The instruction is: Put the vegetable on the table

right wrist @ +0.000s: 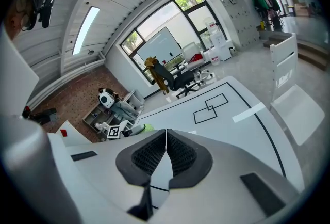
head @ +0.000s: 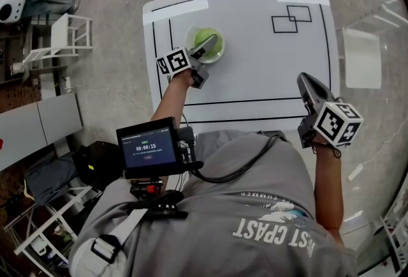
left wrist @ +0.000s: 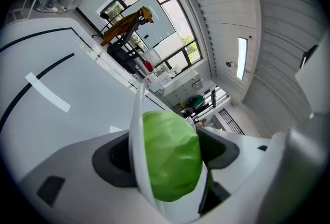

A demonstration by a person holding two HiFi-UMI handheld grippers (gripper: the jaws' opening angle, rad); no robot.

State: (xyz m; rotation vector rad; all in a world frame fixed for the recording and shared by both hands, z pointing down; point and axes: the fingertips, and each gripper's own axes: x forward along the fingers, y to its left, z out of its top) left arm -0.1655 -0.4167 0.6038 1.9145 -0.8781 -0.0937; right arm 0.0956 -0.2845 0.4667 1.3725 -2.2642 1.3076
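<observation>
Green veg [head: 203,35], roundish, in clear bowl [head: 221,52]

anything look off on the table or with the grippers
One thing: the left gripper straddles the clear bowl at its rim, so its jaws appear to clamp the bowl wall together with the green vegetable; the bowl may lift with it. Nothing is spilled on the table, and the right gripper is shut and empty.

the left arm [head: 171,96] reaches forward and the left gripper [head: 207,47] tips slightly down, its jaws partly apart, pinching the vegetable [left wrist: 171,158] against the bowl wall [left wrist: 136,130]. the right arm [head: 328,183] is bent at the side. the right gripper [head: 305,82] points forward and down, jaws pressed together, empty.
</observation>
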